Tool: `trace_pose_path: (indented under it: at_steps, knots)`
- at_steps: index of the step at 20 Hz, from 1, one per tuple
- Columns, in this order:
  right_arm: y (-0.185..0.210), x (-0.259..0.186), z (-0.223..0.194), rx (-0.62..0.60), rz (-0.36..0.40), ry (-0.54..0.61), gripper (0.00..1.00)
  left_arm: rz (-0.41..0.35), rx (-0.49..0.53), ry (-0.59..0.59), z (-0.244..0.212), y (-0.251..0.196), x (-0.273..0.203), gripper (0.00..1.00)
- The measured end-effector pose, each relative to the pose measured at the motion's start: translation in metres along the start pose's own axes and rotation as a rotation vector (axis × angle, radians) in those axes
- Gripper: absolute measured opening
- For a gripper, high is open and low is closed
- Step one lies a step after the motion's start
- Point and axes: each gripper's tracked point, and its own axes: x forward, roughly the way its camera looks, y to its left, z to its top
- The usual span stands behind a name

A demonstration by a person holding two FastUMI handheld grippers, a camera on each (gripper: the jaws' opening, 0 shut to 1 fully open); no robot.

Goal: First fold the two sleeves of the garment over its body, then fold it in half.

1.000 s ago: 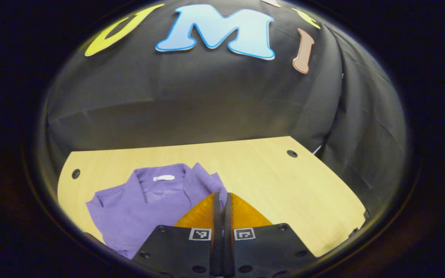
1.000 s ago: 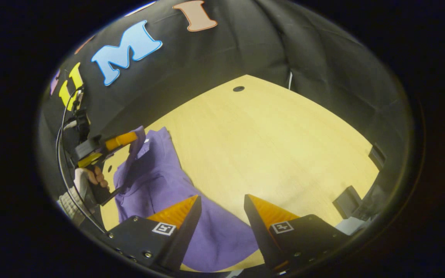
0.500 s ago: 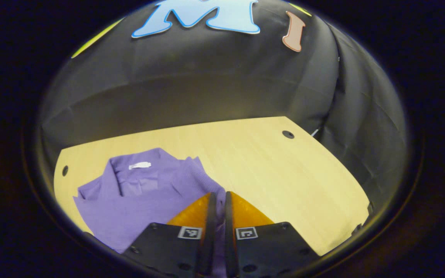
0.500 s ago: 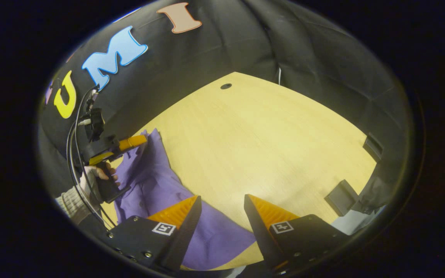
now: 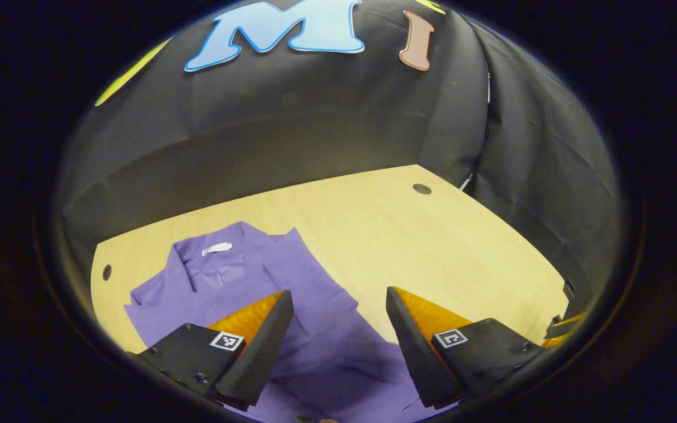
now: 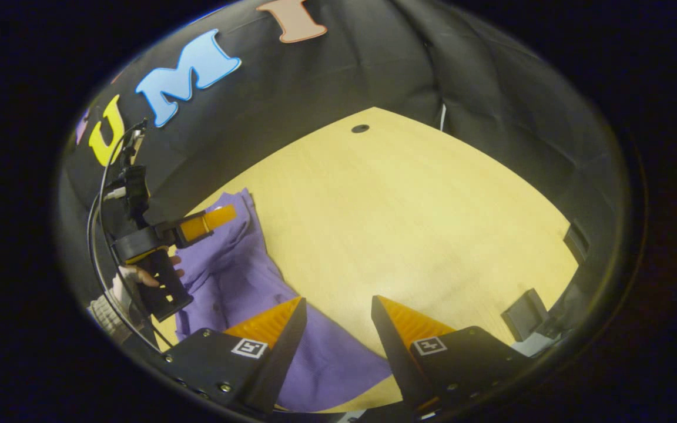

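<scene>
The purple collared garment (image 5: 256, 282) lies on the light wooden table (image 5: 432, 247), collar with its white tag toward the back wall. My left gripper (image 5: 338, 305) hovers open above the garment's body, nothing between its fingers. In the right gripper view the same garment (image 6: 244, 276) stretches along the table's left side. My right gripper (image 6: 332, 314) stands open above the garment's near hem, empty. The left gripper (image 6: 221, 214) appears there too, held by a hand (image 6: 138, 276) above the collar end.
Black cloth walls close in the table at the back and right. Round holes (image 5: 422, 188) sit near the table's corners. A dark block (image 6: 525, 306) lies at the table's right edge in the right gripper view. Bare wood spreads right of the garment.
My left gripper was shut on a fold of purple cloth; it has opened and let the cloth drop flat on the garment. The right gripper stayed open and hardly moved.
</scene>
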Motion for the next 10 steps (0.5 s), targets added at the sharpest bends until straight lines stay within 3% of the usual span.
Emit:
trace_pose_path:
  at_steps: [10]
  knots:
    - [0.028,0.018,-0.051,-0.223,0.055,0.179,0.75,0.149,-0.101,0.049,-0.103,0.069,-0.123,1.0]
